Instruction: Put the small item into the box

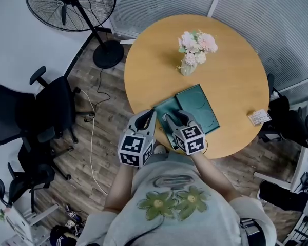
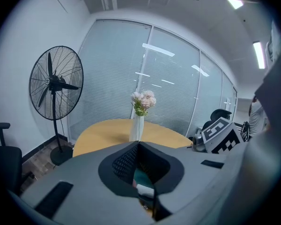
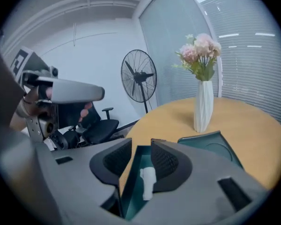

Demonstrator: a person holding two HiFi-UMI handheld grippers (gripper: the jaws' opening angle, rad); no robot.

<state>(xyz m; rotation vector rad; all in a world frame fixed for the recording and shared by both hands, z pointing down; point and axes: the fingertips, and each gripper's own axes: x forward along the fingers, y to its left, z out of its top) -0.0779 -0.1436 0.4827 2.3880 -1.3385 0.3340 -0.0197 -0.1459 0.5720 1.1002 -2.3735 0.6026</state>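
Note:
A teal box point(image 1: 165, 108) stands open near the front edge of the round wooden table point(image 1: 231, 70), its lid point(image 1: 199, 104) folded back to the right. In the right gripper view a small white item point(image 3: 147, 179) lies inside the box point(image 3: 135, 170), below my right gripper point(image 3: 141, 146). Its jaws stand apart with nothing between the pads. My right gripper point(image 1: 175, 118) hovers over the box in the head view and hides the item. My left gripper point(image 1: 150, 116) is beside it at the box's left corner. Its jaws point(image 2: 138, 144) meet at the tips.
A white vase of pink flowers point(image 1: 191, 60) stands mid-table behind the box. A small white card point(image 1: 258, 117) lies at the table's right edge. A standing fan point(image 1: 72, 4), black office chairs point(image 1: 36, 117) and a floor cable point(image 1: 94, 137) are to the left.

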